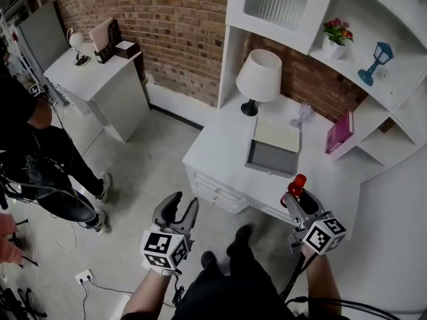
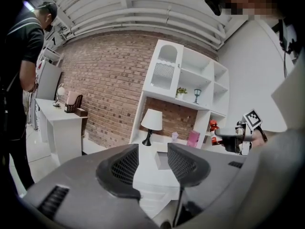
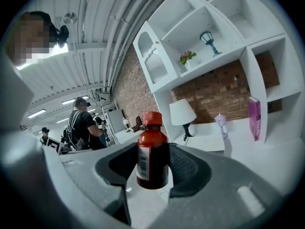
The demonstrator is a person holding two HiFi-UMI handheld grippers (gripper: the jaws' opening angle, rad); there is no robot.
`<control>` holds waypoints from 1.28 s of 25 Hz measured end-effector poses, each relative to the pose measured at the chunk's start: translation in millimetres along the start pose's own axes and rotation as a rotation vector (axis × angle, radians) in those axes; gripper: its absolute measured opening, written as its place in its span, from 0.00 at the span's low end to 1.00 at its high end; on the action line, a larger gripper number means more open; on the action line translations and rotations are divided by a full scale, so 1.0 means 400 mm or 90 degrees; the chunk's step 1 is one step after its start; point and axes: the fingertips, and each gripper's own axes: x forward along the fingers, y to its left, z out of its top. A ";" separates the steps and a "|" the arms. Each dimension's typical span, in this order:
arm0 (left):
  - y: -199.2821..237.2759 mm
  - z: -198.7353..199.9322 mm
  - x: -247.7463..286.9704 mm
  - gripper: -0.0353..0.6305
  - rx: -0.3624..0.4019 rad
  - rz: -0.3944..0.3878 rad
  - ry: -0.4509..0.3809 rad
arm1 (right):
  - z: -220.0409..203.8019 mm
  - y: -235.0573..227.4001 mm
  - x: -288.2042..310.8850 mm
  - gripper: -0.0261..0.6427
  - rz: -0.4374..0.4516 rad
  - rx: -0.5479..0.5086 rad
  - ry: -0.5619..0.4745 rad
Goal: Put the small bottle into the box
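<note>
1. Fingers [image 3: 188, 168] of the right gripper [image 1: 295, 196] clamp the small bottle [image 3: 152, 159] across its lower body; it is upright, its red cap clear above the pads, and it is carried in the air at the near side of the white desk [image 1: 220, 153]
2. Beside it, the left gripper [image 1: 179, 209] hangs low in front of the person with its jaws apart and nothing between them, well apart from the bottle
3. Dark red, with a paper label on one side, the bottle looks rigid and probably light; its glossy wall may slip, so a hold across the broad body, below the shoulder, seems safer than one on the narrow cap, and the present grip looks sound for lowering it straight down
4. Farther on, the box [image 1: 271, 171] sits open on the desk with its pale lid tipped back; its grey inside appears to hold nothing, and the bottle is not yet over it
5. Behind the box stand a white lamp [image 1: 259, 77] and a pink book [image 1: 339, 133], under a white shelf unit [image 1: 373, 79] against the brick wall
</note>
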 end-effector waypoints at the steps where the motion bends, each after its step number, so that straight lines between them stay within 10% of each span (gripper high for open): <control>1: 0.011 -0.001 0.006 0.33 0.001 0.009 0.002 | -0.003 -0.011 0.025 0.34 0.005 0.003 0.005; 10: 0.113 0.074 0.109 0.33 0.014 0.106 -0.003 | 0.002 -0.100 0.270 0.34 0.077 0.026 0.051; 32: 0.183 0.076 0.432 0.33 -0.005 0.140 0.051 | -0.202 -0.349 0.624 0.34 0.114 -0.027 0.346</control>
